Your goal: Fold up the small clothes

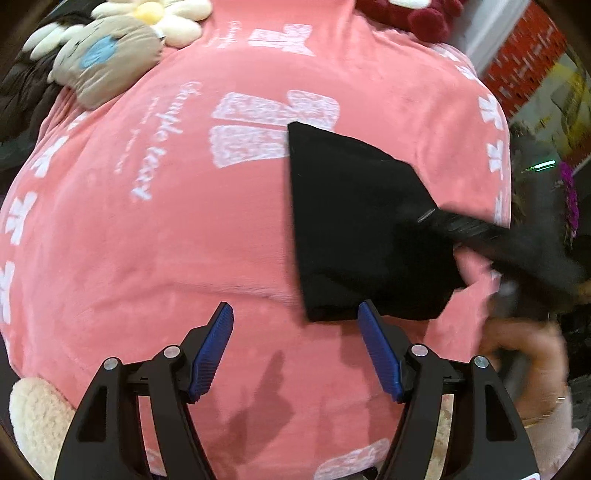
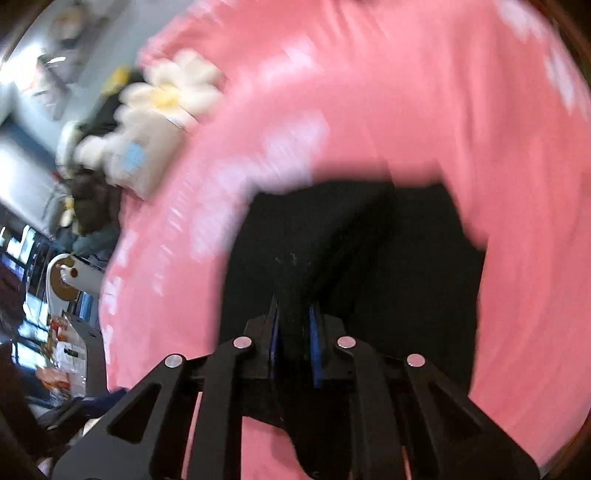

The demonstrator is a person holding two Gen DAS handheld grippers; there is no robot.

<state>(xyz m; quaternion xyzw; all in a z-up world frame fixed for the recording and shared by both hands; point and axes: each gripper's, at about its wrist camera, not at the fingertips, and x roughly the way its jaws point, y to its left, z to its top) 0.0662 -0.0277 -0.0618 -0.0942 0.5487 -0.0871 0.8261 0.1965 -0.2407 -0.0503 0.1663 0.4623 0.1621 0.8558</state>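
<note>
A small black garment (image 1: pixel 354 221) lies on the pink blanket (image 1: pixel 166 240), right of centre in the left wrist view. My left gripper (image 1: pixel 295 321) hangs open just above the blanket with nothing between its blue pads; its right pad (image 1: pixel 376 347) is close to the garment's near edge. The right gripper (image 1: pixel 436 218) reaches in from the right, blurred, and pinches the garment's right side. In the right wrist view the right gripper (image 2: pixel 293 310) is shut on a raised fold of the black garment (image 2: pixel 369 251), whose cloth fills the narrow gap between the blue pads.
A flower-shaped plush (image 1: pixel 162 18) and a beige plush (image 1: pixel 107 59) lie at the blanket's far left. A dark red plush (image 1: pixel 413 14) sits at the far edge, a cream fuzzy one (image 1: pixel 37 417) at the near left. A person's hand (image 1: pixel 524 365) is at the right.
</note>
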